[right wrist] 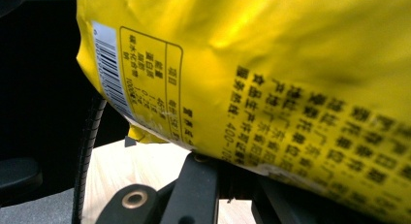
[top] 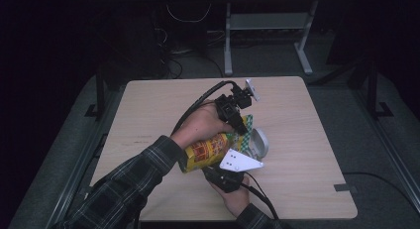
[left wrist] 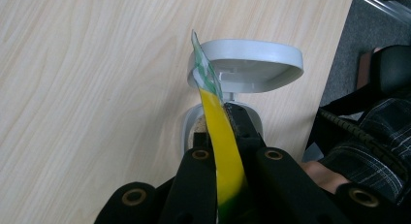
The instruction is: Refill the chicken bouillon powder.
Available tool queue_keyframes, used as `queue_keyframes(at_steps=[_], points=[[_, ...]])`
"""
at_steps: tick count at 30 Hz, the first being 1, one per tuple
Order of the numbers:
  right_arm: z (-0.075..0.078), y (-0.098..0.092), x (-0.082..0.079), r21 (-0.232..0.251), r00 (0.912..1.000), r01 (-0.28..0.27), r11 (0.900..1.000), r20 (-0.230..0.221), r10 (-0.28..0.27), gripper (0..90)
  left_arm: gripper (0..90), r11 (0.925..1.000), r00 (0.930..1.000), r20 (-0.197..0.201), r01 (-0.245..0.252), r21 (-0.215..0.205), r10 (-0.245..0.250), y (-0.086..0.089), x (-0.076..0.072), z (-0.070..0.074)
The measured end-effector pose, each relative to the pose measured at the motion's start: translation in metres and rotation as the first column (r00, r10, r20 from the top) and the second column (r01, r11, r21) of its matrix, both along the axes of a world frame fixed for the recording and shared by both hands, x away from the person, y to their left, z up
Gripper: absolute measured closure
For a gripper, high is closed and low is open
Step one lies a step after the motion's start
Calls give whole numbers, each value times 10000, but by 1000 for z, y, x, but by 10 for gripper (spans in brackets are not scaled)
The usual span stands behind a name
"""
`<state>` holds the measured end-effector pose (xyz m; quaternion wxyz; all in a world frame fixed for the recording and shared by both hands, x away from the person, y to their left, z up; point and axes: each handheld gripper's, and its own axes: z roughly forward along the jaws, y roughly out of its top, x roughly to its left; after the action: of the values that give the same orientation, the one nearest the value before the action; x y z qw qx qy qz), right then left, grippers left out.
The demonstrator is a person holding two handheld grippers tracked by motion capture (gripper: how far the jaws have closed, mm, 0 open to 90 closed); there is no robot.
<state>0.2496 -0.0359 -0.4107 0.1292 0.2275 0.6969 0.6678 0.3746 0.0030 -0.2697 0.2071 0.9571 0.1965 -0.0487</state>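
Gripping a yellow snack bag (top: 208,150) from both ends, the two tools hold it above the middle of the wooden tabletop (top: 307,120); the left tool (top: 241,124) is clamped on the bag's flat green-and-white checked top edge, which the left gripper view shows pinched thin between its two black jaws; the right tool (top: 223,175) sits under the bag's lower part near the person's side, its jaws closed on the yellow foil, whose printed back and barcode loom close in the right gripper view; the bag lies tilted, its top end towards the far right and raised, its bottom end towards the near left; just beyond the bag's top edge a grey container (left wrist: 194,129) stands on the tabletop with its hinged grey lid (left wrist: 252,64) flipped open, and something pale and crumbly shows inside it; a plaid sleeve (top: 133,174) covers the left forearm.
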Motion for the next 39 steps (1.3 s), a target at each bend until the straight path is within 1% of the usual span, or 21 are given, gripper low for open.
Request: queue_keyframes(at_steps=[6,15,21,23,26,35,38,39], points=[[0,0,0,-2,10000,-6,10000,3,6,900,892,10000,10000,-69,-12,31,12,0,0,0],[0,0,0,12,10000,-32,10000,32,32,900,890,10000,10000,-72,-33,53,33,0,1,1],[0,-1,1,29,10000,-31,10000,66,31,900,881,10000,10000,66,-10,42,9,0,1,1],[1,-1,0,47,10000,-39,10000,71,39,900,876,10000,10000,32,28,75,-28,-1,1,1],[1,-1,0,53,9999,-44,10000,110,44,900,863,10000,10000,94,27,51,-27,-1,1,1],[2,-2,0,119,9999,-92,9999,102,91,900,846,9999,10000,82,7,136,-8,-2,1,2],[3,-2,-1,142,9999,-93,9999,130,91,900,844,9999,10000,37,-67,117,66,-3,1,3],[3,-2,-1,152,9999,-97,9998,117,96,900,844,9999,10000,53,-8,150,7,-3,1,3]])
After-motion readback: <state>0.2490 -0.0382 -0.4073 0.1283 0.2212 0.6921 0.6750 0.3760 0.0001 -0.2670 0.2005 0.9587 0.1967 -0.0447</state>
